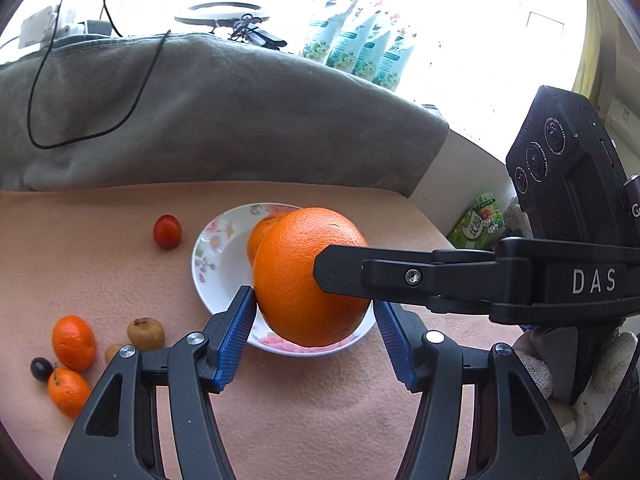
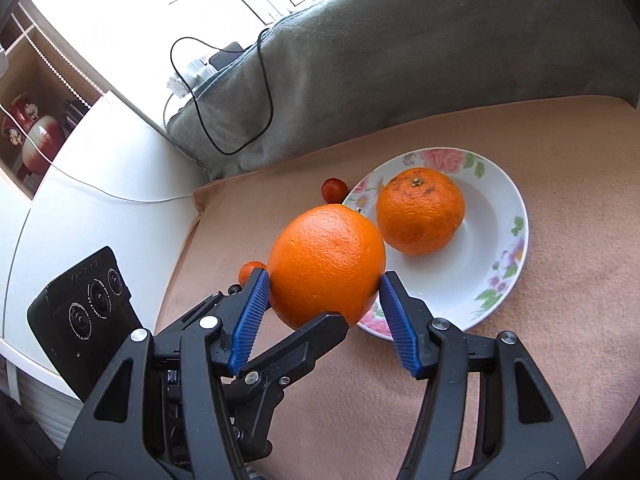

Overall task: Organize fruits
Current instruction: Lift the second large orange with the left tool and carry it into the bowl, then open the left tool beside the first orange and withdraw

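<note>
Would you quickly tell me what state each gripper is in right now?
Left gripper: closed on the large orange, held above the plate.
Right gripper: closed on the same large orange, gripping it from the other side.

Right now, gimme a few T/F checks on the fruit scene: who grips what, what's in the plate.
1. Both grippers clamp the same large orange. True.
2. The floral plate is empty. False: one orange sits in it.
3. A cherry tomato lies on the cloth outside the plate. True.
4. The left gripper hangs open, holding nothing. False: its blue pads press the large orange.
5. The right gripper grips the large orange. True.
</note>
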A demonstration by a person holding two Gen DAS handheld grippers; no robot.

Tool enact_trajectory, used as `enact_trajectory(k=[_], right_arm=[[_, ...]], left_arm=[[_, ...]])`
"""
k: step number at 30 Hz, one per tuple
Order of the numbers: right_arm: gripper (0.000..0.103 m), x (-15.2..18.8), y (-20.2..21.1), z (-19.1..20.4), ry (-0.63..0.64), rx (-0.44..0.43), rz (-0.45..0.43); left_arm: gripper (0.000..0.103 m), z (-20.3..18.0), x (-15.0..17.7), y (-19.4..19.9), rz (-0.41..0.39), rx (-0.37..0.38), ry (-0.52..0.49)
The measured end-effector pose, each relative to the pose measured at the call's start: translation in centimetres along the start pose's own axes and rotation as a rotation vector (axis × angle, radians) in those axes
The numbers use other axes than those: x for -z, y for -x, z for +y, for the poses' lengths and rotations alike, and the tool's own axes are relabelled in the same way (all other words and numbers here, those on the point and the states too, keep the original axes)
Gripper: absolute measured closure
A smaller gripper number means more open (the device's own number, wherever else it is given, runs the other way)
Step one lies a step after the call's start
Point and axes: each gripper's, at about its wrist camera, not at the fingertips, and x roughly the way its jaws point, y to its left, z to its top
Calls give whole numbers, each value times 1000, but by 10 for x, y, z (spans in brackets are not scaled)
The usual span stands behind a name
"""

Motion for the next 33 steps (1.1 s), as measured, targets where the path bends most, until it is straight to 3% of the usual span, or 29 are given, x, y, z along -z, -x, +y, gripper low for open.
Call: enact_trajectory(k=[19, 33], right_arm=[[43, -4, 22, -70, -133, 43, -25], [43, -17, 29, -76, -144, 54, -67]], left_arm=[[43, -35, -7, -62, 93, 59, -37], [43, -29, -8, -50, 73, 45, -55]])
